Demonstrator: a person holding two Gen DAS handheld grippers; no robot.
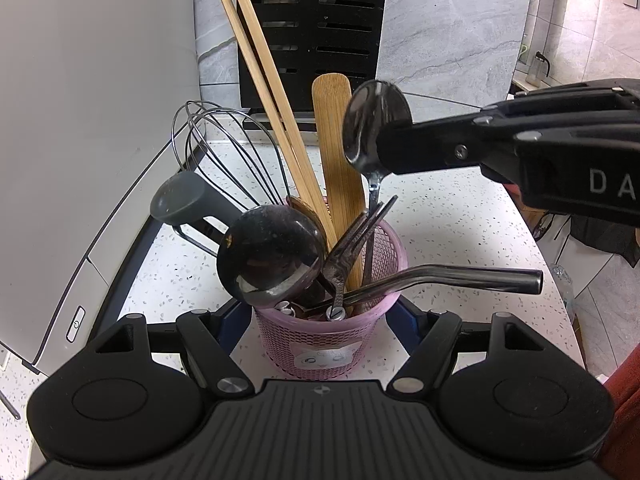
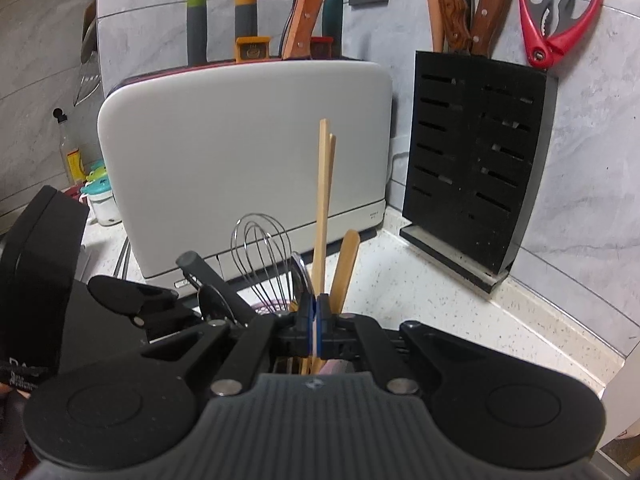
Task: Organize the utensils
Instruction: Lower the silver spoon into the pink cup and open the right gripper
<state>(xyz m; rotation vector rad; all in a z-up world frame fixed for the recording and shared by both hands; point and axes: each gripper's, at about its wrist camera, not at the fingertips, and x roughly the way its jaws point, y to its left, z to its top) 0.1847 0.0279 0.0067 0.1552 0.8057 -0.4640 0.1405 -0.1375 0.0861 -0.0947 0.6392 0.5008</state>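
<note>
A pink basket [image 1: 332, 344] stands on the speckled tabletop [image 1: 452, 236], crowded with utensils: a whisk [image 1: 224, 148], a pair of chopsticks [image 1: 264, 92], a wooden spatula [image 1: 338, 152], a ladle [image 1: 270, 254], a fork [image 1: 356, 236], a grey handle [image 1: 188, 200] and a bent steel tube [image 1: 452, 276] sticking out to the right. The left tongs [image 1: 326, 316] are set apart around the basket, one blue-padded finger on each side; whether the pads press its wall I cannot tell. The right tongs [image 1: 384, 148] come in from the right and are clamped on a steel spoon [image 1: 372, 120] at the base of its bowl, bowl up, handle dipping into the basket beside the fork. Behind stand a grey-white appliance [image 2: 244, 160] and a black knife block [image 2: 476, 160].
</note>
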